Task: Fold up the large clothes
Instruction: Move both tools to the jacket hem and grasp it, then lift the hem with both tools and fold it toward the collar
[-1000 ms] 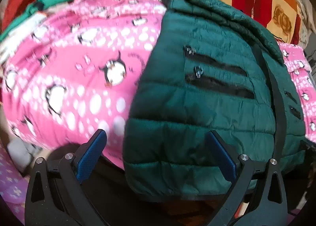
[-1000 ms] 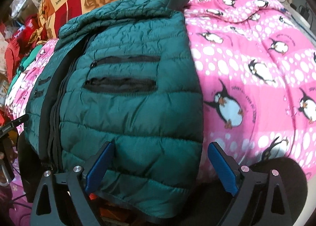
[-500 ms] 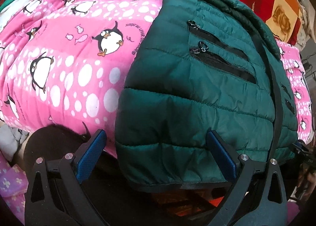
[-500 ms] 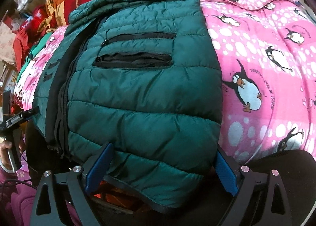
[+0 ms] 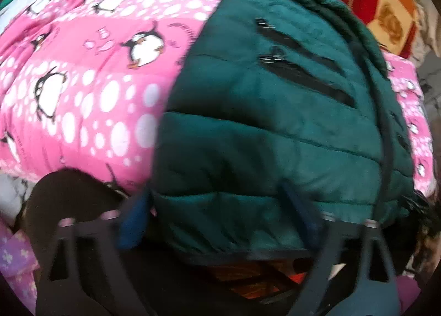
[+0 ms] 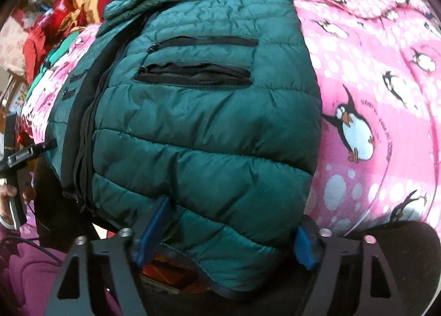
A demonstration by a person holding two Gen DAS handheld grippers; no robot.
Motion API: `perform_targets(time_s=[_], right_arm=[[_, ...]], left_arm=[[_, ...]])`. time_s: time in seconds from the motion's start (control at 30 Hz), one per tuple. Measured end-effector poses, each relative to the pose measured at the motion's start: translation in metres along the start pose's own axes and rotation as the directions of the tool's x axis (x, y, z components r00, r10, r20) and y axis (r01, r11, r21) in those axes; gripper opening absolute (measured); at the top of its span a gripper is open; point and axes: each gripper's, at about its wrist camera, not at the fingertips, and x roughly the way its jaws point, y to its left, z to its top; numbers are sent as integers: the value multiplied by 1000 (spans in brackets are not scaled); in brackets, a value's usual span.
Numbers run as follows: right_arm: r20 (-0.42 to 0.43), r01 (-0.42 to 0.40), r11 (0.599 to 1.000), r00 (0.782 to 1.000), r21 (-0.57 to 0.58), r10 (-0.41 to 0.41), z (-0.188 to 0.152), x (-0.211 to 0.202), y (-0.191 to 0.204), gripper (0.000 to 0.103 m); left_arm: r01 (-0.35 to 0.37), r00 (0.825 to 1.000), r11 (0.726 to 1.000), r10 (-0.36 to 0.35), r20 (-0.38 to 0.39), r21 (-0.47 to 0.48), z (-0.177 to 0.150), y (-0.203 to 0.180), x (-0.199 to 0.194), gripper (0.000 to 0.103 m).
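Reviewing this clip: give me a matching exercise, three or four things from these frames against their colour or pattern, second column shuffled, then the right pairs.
Things:
1. puffer jacket
2. blanket
3. gripper pads
4. pocket zippers

Colour or pattern:
A. black
B. pink with penguins
C. dark green, quilted
D. blue

Pairs: 1-C, 2-B, 3-D, 4-A

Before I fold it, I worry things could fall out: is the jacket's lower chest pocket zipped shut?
Open. The lower pocket on the green jacket gapes, black lining showing; the upper one looks closed.
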Motion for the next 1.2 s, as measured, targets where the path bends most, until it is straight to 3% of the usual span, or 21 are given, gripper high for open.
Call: perform_targets(time_s=[0.03,0.07,0.17,0.27,0.37,0.67,1.2], right_arm=[[10,3,1000,1000,-14,-3,0,-2,2,58],[18,8,1000,1000,-30,-8,-2,-4,2,54],[45,-3,999,999,-54,6,-1,-10,5,42],[72,-8,997,997,-70,13,-3,-17,4,33],[101,-23,997,994,-77,30,0,-26,5,27],[225,-59,994,971,-97,80,19,-63,11,25],[443,-40,997,894,-64,65,83,-117,0,25]], left_arm=[[-11,1000,1000,11,6,7,0,-3,-2,66],[-19,1000,1000,19,13,15,0,-5,-4,56],[-38,999,999,37,30,28,1,-8,-8,38],[-46,998,999,45,53,25,1,-7,-14,23],[-41,996,999,39,81,25,2,-6,-27,14],[-22,973,1000,16,231,22,18,-14,-74,11],[-8,888,1000,4,459,8,90,-33,-128,11]])
